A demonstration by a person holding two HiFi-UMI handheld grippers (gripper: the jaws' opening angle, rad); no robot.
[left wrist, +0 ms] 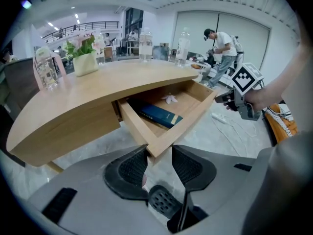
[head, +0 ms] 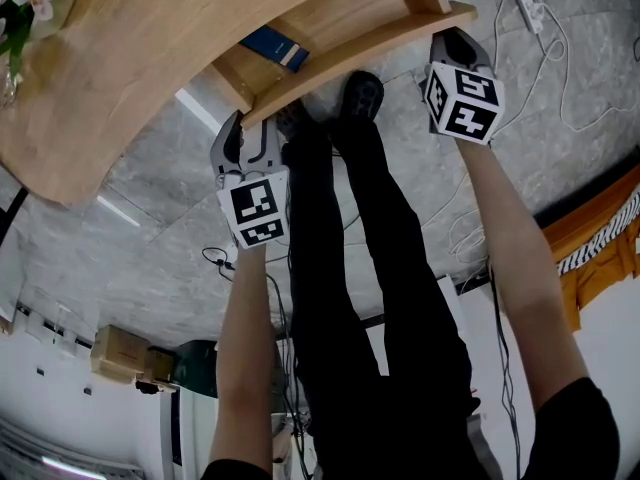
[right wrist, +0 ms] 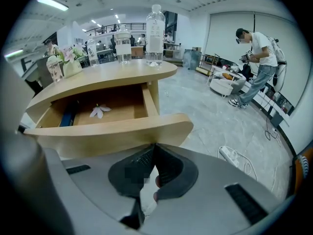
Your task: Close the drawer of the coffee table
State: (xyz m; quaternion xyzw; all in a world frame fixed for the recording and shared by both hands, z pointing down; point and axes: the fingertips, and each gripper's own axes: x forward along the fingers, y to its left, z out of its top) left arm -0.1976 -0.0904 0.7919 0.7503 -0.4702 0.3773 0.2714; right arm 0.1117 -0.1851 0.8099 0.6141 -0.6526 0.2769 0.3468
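Two grippers are set at the front of the drawer (right wrist: 107, 133), which stands pulled well out of the coffee table (left wrist: 88, 97), with a blue book (left wrist: 159, 115) and a small flower (right wrist: 99, 111) lying inside. The left gripper (left wrist: 159, 155) is seen with its jaws apart and nothing clamped, the drawer's near corner sitting just at their tips. The right gripper (right wrist: 153, 148) is clenched on nothing, its tips met just below the front panel towards the other end. The closing push is probably best given with both ends pressed evenly, so that the drawer is not skewed on its runners. The left tips would be better placed on the flat face than on the corner, where a slip seems likely. Pressure should be kept along the slide and eased near the end, so that the contents are not jolted.
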